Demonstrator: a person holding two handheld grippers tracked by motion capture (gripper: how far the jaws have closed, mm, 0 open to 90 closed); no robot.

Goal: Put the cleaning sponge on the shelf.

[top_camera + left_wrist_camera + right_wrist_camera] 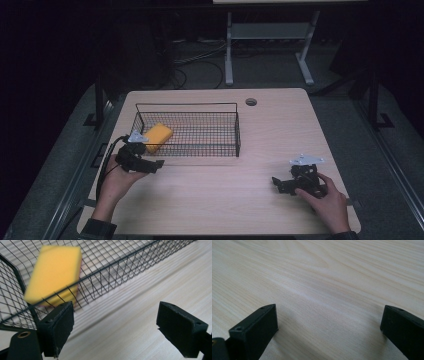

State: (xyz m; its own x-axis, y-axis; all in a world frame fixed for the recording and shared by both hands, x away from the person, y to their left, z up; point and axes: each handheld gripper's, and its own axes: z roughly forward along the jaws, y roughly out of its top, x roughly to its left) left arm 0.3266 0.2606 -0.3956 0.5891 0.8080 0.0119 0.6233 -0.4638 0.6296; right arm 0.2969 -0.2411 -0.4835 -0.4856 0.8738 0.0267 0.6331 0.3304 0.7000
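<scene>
Sponge (158, 136) lies in wire basket (210, 148); left claw (159, 164) and right claw (276, 183) both gape wide, empty

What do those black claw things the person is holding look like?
Both are black. The left gripper and right gripper each carry a grey three-cornered plate on top. A black cable trails from the left one. Each has two blocky black pads with small screw holes. Dark sleeve cuffs show at the wrists.
</scene>
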